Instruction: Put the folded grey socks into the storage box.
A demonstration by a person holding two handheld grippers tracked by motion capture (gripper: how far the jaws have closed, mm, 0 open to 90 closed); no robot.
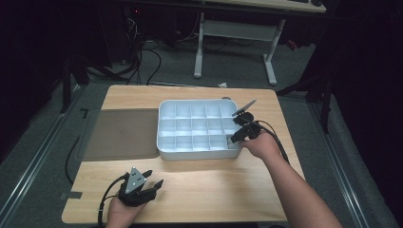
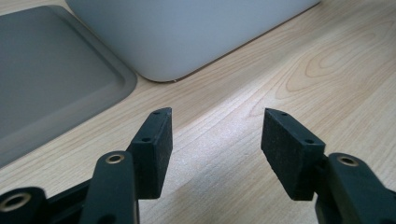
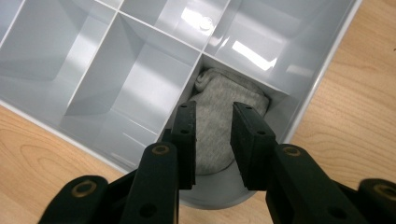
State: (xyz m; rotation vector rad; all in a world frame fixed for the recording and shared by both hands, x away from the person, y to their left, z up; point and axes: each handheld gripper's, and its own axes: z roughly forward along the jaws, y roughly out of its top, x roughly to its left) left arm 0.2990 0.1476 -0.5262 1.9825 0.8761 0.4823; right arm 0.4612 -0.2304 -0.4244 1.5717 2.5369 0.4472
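A white compartment tray [image 1: 195, 154] stands in the middle of the wooden table [image 1: 214, 185]. My right gripper [image 1: 234, 139] reaches into its near right corner cell. In the right gripper view a rolled grey sock [image 3: 224, 93] lies in that cell of the tray [image 3: 327, 60], and the right gripper [image 3: 214, 109] has its jaws narrowed onto the sock's near end. My left gripper [image 1: 153, 177] rests low over the table's near left part, open and holding nothing. In the left gripper view the left gripper [image 2: 217, 114] points toward the tray's outer wall [image 2: 187, 37].
A flat grey mat [image 1: 119, 133] lies on the table left of the tray, touching its side; its raised edge is in the left gripper view as the mat [image 2: 46, 79]. The tray's other cells look bare. Behind the table, desk legs and cables stand on the floor.
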